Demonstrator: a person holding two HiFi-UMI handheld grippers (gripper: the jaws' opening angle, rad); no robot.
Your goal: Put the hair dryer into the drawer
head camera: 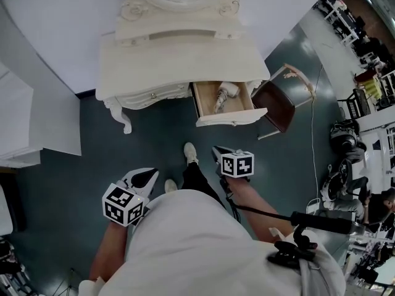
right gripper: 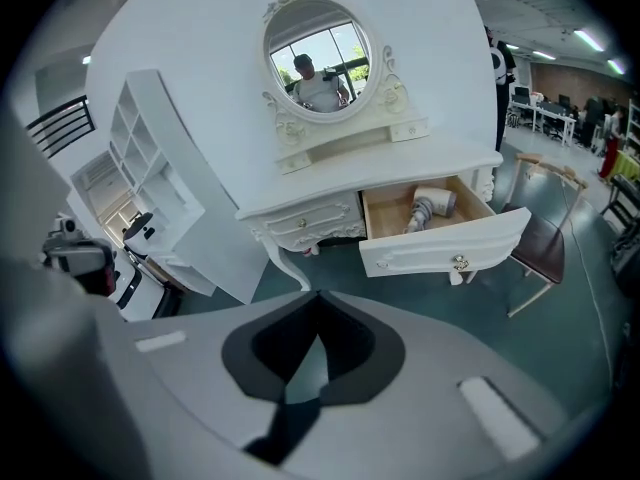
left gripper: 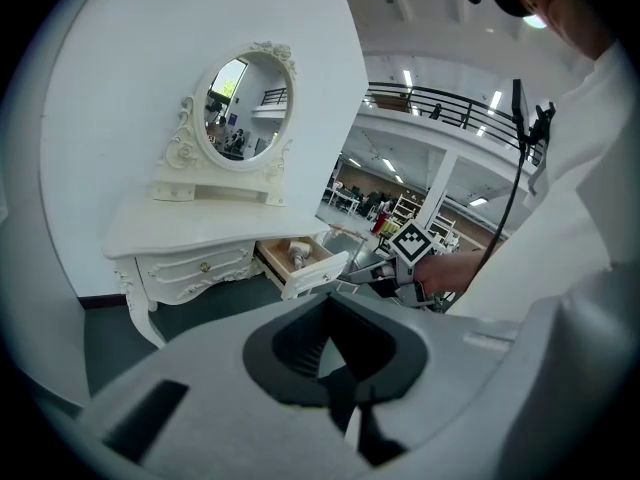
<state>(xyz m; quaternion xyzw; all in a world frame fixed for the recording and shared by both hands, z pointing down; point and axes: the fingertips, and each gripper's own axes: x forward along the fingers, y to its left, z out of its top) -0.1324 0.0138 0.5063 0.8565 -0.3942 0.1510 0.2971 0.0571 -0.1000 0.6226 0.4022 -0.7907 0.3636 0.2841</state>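
Note:
The white hair dryer (head camera: 223, 94) lies inside the open wooden drawer (head camera: 231, 117) on the right side of a white dressing table (head camera: 179, 57). It also shows in the drawer in the right gripper view, hair dryer (right gripper: 428, 208), and in the left gripper view, hair dryer (left gripper: 297, 253). My right gripper (head camera: 217, 153) is shut and empty, held over the floor a short way in front of the drawer. My left gripper (head camera: 145, 179) is further back and to the left, shut with nothing in it. Both point toward the table.
A brown chair (head camera: 278, 103) stands just right of the drawer. An oval mirror (right gripper: 318, 53) tops the table. White shelving (right gripper: 150, 158) stands to the left. The person's shoes (head camera: 190, 153) are on the dark floor between the grippers.

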